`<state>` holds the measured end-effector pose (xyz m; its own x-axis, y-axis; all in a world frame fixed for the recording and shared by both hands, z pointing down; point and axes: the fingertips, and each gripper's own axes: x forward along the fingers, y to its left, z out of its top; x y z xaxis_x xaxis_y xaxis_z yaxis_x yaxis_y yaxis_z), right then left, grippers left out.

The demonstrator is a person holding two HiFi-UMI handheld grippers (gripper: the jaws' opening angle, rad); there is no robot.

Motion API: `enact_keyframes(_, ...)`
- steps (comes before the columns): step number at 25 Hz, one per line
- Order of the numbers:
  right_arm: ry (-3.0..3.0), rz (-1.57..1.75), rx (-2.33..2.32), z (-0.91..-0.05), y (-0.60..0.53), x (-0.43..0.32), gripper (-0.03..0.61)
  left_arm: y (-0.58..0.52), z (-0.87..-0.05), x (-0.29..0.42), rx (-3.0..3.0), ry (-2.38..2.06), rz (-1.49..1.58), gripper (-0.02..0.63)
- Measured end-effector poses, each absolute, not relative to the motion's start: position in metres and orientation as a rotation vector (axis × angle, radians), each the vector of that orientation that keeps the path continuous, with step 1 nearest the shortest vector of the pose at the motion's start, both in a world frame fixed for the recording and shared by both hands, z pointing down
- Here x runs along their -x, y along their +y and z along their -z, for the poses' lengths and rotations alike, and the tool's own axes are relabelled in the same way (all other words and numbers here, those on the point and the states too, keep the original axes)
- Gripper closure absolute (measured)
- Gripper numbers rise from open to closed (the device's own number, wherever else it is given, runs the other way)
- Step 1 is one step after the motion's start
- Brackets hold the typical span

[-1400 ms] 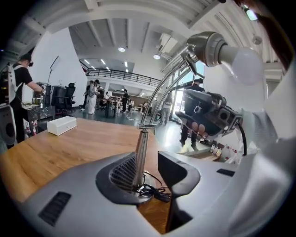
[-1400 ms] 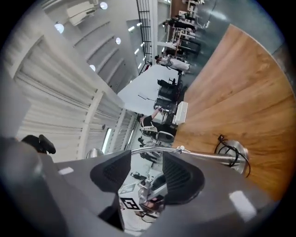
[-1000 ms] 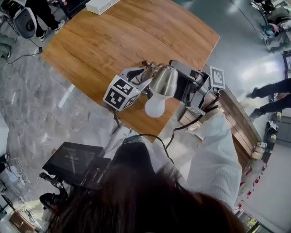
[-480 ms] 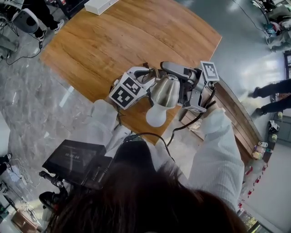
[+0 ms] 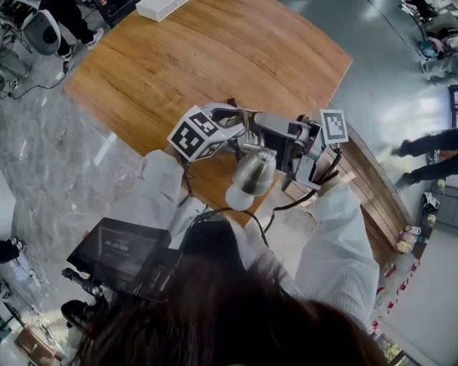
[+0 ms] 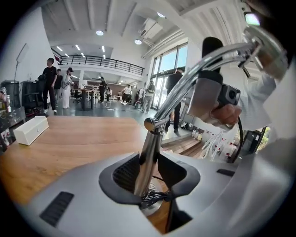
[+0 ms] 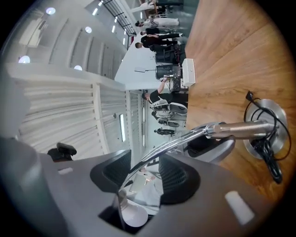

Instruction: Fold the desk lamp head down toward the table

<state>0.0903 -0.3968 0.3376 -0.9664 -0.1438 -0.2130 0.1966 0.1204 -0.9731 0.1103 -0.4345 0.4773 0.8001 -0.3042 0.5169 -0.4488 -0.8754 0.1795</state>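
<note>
A chrome desk lamp stands near the front edge of the round wooden table (image 5: 200, 57). Its shade (image 5: 255, 171) and white bulb (image 5: 238, 198) hang tilted down over that edge. My left gripper (image 5: 230, 118) (image 6: 148, 171) is shut on the lamp's upright post (image 6: 149, 152), just above the round base (image 6: 155, 206). My right gripper (image 5: 270, 132) (image 7: 143, 173) has the thin curved neck (image 7: 185, 139) between its jaws, which are closing. The neck runs along one pad and a gap shows at the other. The shade (image 7: 138, 208) shows below the right jaws.
A black cable (image 7: 266, 148) lies coiled on the lamp base (image 7: 277, 115). A white box (image 5: 159, 8) (image 6: 30, 129) sits at the table's far edge. A wooden bench (image 5: 372, 186) runs along the right. Several people stand in the hall behind.
The lamp shade and bulb have swung down and toward me. The right gripper came in over the neck, and the left gripper's cube shifted slightly up along the post.
</note>
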Motion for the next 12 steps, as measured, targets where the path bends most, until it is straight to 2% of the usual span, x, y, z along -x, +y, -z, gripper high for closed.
enact_keyframes(7, 2.532, 1.62, 0.017, -0.37, -0.36, -0.082, 0.451, -0.434, -0.477, -0.109, -2.652, -0.446, -0.705, 0.485)
enact_keyframes(12, 2.93, 1.188, 0.14, -0.408, -0.346, -0.077, 0.463, -0.431, -0.475, -0.108, -2.667, -0.36, -0.716, 0.485)
